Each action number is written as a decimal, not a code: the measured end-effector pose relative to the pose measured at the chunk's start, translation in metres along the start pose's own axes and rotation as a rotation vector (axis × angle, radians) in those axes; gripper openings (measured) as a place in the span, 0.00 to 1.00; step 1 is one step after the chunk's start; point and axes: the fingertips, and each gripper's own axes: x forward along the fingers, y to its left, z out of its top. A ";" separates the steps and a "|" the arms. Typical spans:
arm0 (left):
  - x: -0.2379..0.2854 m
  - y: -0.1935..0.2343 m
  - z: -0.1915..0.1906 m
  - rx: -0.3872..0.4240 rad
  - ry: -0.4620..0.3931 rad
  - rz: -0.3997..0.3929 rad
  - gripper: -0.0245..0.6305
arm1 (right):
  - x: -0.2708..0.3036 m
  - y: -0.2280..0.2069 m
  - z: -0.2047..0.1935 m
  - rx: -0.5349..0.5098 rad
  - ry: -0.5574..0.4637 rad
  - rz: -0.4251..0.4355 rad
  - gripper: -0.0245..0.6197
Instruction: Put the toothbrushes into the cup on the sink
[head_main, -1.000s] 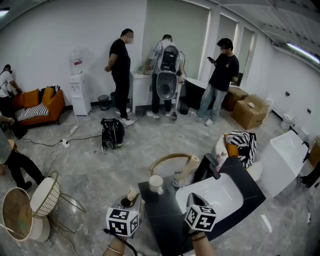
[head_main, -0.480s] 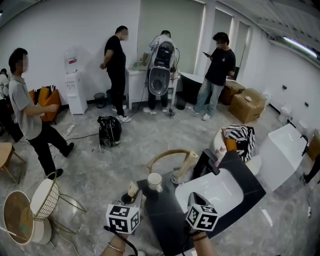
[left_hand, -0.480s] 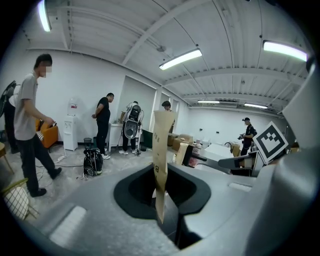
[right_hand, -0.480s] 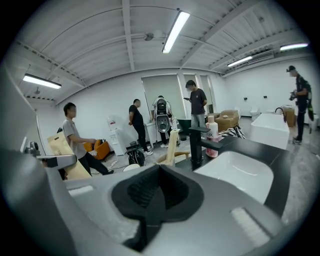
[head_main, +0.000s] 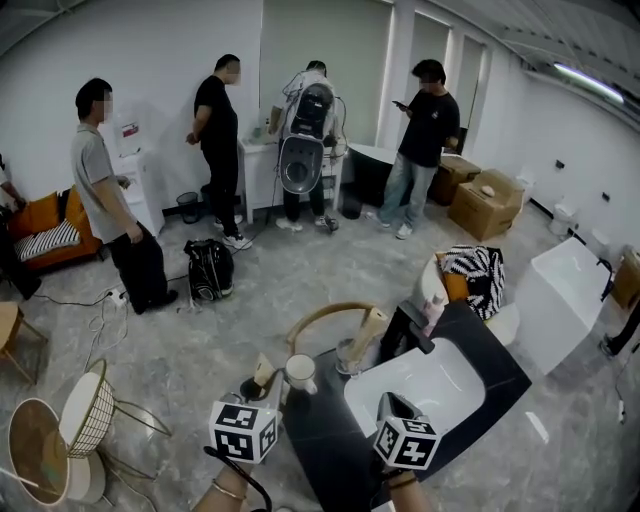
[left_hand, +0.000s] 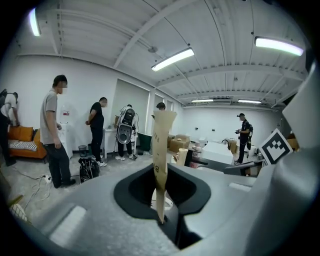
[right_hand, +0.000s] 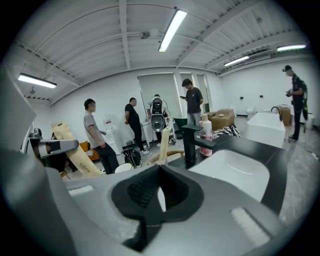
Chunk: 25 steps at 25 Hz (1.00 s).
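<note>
The dark counter (head_main: 505, 392) fills the lower right of the head view, with its white basin (head_main: 415, 385) set in the middle. The right gripper (right_hand: 159, 170) hangs over the basin's near edge at the bottom of the frame. Its jaws are pressed together on nothing, and it is likely parked clear while the other hand works. The left gripper (head_main: 254, 397) sits lower centre-left, just off the counter's left corner. It is clamped on the lower end of a paper-wrapped toothbrush (left_hand: 161, 150), held upright, probably so it can go in end-first. The cup (head_main: 300, 372) stands on that corner, just right of the toothbrush, and nothing shows in it. A second toothbrush (head_main: 368, 330) leans in a glass (head_main: 348, 357) beside the tap (head_main: 405, 335).
</note>
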 end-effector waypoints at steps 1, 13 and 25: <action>0.003 0.000 0.003 0.003 -0.003 -0.002 0.11 | 0.001 -0.002 0.000 0.002 0.000 -0.003 0.05; 0.034 0.006 0.024 0.006 -0.042 -0.003 0.11 | 0.012 -0.018 -0.006 0.025 0.019 -0.019 0.05; 0.066 0.004 0.029 0.042 -0.024 -0.030 0.11 | 0.024 -0.034 -0.004 0.047 0.023 -0.046 0.05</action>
